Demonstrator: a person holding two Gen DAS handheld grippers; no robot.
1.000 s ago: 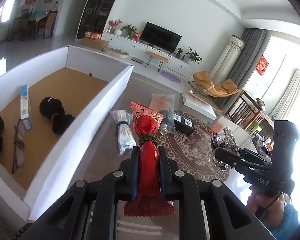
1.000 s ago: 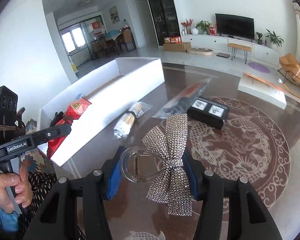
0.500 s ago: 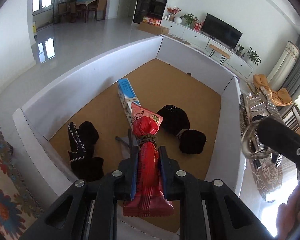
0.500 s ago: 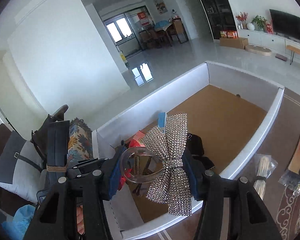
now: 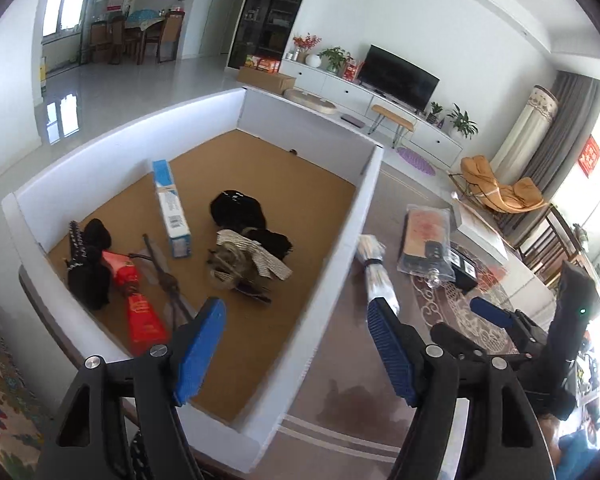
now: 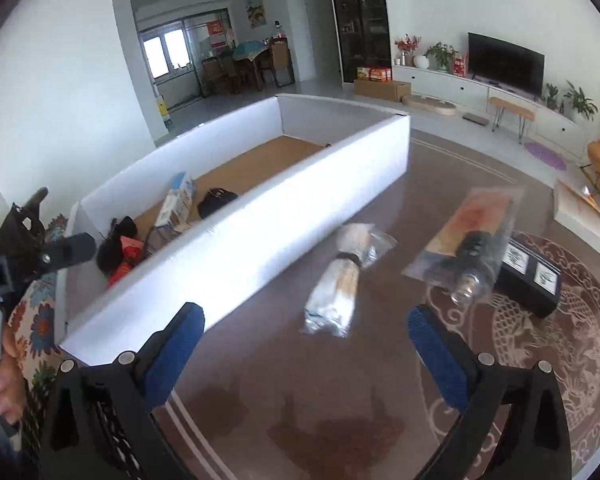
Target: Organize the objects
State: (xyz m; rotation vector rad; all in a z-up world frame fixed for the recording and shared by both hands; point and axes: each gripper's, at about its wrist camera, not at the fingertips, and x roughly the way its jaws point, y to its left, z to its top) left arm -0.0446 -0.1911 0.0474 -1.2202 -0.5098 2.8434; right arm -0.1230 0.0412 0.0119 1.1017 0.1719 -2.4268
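Observation:
A white box with a brown floor holds a red snack packet, a rhinestone bow hair clip, a blue-white carton and black items. My left gripper is open and empty above the box's near right wall. My right gripper is open and empty over the table, just short of a clear-wrapped bundle of sticks. The box also shows in the right wrist view. The right gripper also shows in the left wrist view.
On the brown table lie a clear bag with an orange card and a dark tool, a black box and a white flat box. A patterned round mat lies at the right.
Both grippers have opened. The red packet and the bow clip now lie in the box. Both grippers have drawn back toward the table; the right one now faces the wrapped bundle.

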